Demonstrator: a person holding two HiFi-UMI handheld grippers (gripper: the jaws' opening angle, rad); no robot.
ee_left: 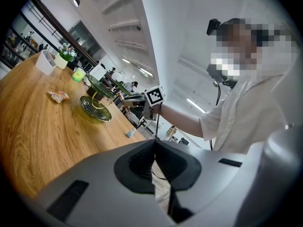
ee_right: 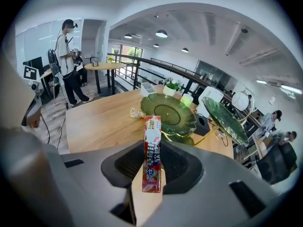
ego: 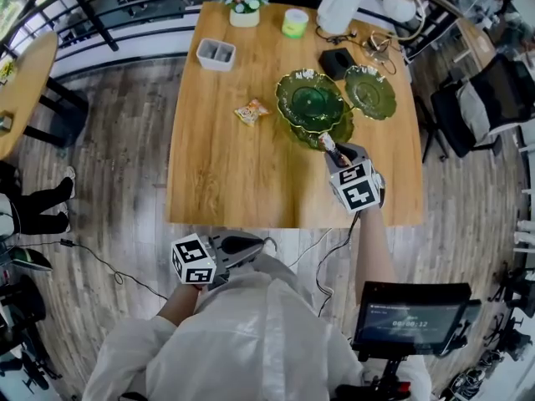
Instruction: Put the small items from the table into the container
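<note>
R claw (ee_right: 153, 148): clamped on the candy stick pack (ee_right: 152, 157), pads on most of its length, top end poking out past the tips

candy stick pack: red/white wrapper, up off the desk (ego: 217, 174), right at the near rim of the green tiered dish (ego: 311, 101) in head view; touching it or not, can't tell

L claw (ee_left: 154, 148): fully together, nothing btwn the pads, hanging off the near desk edge next to a white shirt (ego: 251, 341), well apart from the dish

snack packet (ego: 252, 111): small orange-ish wrapper, flat on the desk just left of the dish, untouched

green tiered dish: lobed green glass plates on a gold-coloured frame, 3 plates visible, biggest one up top

white divided tray (ego: 216, 53): behind and left of the dish, well apart from it

black box (ego: 337, 62): just behind the dish, btwn the big plate and the right-hand one

potted plant (ego: 246, 5), green cup (ego: 294, 22), white kettle (ego: 340, 7): lined up along the far desk edge, behind the dish
</note>
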